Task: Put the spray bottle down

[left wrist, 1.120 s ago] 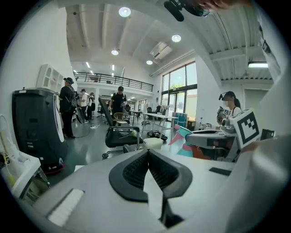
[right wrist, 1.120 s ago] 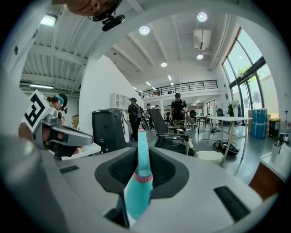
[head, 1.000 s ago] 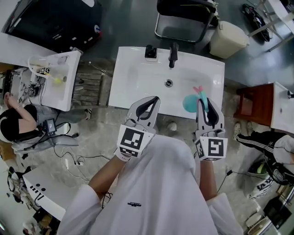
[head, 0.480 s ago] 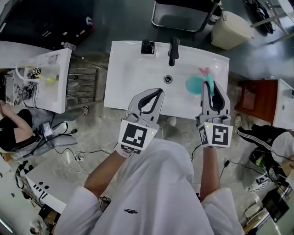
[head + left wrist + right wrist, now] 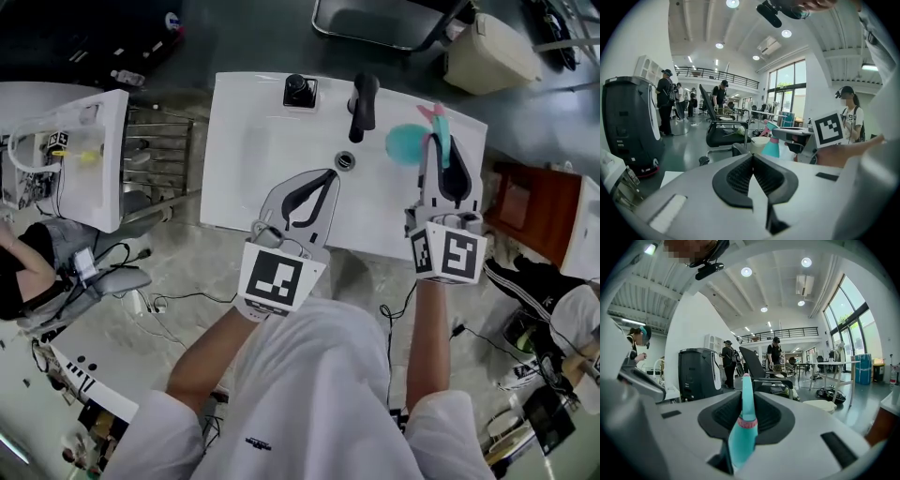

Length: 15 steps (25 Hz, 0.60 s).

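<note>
The spray bottle (image 5: 404, 142) is teal with a pink trigger (image 5: 433, 112). My right gripper (image 5: 441, 142) is shut on it, holding it above the right side of the white sink basin (image 5: 253, 141), near the black faucet (image 5: 361, 103). In the right gripper view the teal bottle (image 5: 743, 427) stands between the jaws of the right gripper (image 5: 746, 397). My left gripper (image 5: 329, 175) is shut with nothing in it, over the basin's front middle. The left gripper view has the left gripper (image 5: 752, 156) with its tips touching and the bottle (image 5: 771, 145) off to the right.
The basin has a drain (image 5: 345, 161) and a black fitting (image 5: 298, 91) at its back edge. A second white basin (image 5: 94, 187) stands to the left, a beige bin (image 5: 492, 52) at the far right, a brown stand (image 5: 525, 202) on the right. Cables lie on the floor.
Both grippers moved forward over the basin toward the faucet. The bottle travelled with the right gripper to the basin's back right. Neither gripper's jaws changed.
</note>
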Each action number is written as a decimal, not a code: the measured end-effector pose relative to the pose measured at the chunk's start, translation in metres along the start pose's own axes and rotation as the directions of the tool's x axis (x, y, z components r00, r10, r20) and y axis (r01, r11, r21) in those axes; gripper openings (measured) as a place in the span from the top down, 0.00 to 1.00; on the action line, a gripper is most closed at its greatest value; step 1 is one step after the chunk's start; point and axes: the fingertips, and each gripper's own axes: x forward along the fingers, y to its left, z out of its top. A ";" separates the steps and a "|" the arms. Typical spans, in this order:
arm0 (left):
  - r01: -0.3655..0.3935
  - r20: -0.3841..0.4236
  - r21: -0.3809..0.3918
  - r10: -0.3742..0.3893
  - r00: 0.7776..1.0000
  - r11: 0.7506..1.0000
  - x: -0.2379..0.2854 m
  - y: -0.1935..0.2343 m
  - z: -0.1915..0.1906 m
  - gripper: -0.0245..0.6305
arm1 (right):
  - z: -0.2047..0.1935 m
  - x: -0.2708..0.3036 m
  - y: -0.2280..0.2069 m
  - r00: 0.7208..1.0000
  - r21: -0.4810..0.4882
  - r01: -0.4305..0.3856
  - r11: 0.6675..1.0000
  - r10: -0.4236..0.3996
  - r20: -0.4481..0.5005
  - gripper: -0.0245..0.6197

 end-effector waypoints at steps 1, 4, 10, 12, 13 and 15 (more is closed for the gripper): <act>-0.001 -0.001 0.000 0.001 1.000 1.000 0.005 0.002 -0.002 0.96 | -0.003 0.008 -0.002 1.000 0.000 0.001 1.000 -0.001 0.001 0.85; -0.008 -0.008 -0.009 0.008 1.000 1.000 0.019 0.011 -0.009 0.96 | -0.014 0.030 -0.007 1.000 0.000 -0.001 1.000 0.001 -0.001 0.85; -0.017 -0.026 -0.087 0.014 1.000 0.996 0.042 0.027 -0.029 0.96 | -0.035 0.065 -0.012 1.000 -0.019 -0.020 1.000 0.020 -0.006 0.85; -0.024 -0.029 -0.093 0.022 0.999 0.995 0.047 0.029 -0.035 0.96 | -0.041 0.074 -0.012 1.000 -0.028 -0.026 0.999 0.026 -0.010 0.85; -0.028 -0.032 -0.096 0.025 0.999 0.995 0.049 0.031 -0.038 0.96 | -0.044 0.079 -0.012 1.000 -0.030 -0.028 0.999 0.028 -0.014 0.85; -0.032 -0.037 -0.100 0.028 0.999 0.994 0.053 0.033 -0.044 0.96 | -0.052 0.087 -0.012 0.999 -0.033 -0.034 0.999 0.033 -0.023 0.85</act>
